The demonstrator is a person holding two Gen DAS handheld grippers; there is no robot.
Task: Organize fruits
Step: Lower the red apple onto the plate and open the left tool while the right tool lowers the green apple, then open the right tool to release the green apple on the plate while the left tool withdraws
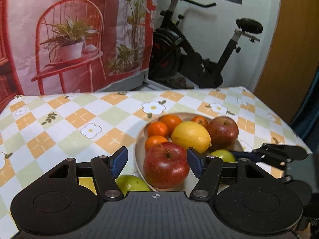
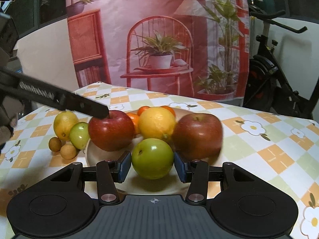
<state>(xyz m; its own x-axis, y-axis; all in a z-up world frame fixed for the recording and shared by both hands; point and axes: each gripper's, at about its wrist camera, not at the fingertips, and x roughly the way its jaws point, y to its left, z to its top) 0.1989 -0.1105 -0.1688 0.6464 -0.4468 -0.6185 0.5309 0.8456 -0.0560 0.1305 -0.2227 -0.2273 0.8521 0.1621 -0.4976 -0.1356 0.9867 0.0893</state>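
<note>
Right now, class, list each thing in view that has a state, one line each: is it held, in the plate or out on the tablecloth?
Left gripper: open, around the near red apple.
Near red apple: in the plate, unheld.
Right gripper: shut on the green apple.
Green apple: held over the plate.
Plate: holding fruit.
Left lemon: out on the tablecloth.

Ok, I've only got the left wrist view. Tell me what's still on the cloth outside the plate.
Observer: The right wrist view shows a second lemon lying on the tablecloth, off to the side of the plate.
Operator: Go on, list anything smaller there.
Observer: Two small brown fruits lie in front of that lemon, also off the plate.
Operator: Now report the right gripper.
Observer: The right gripper is closed on a green fruit, a pad against each side, over the plate.
</note>
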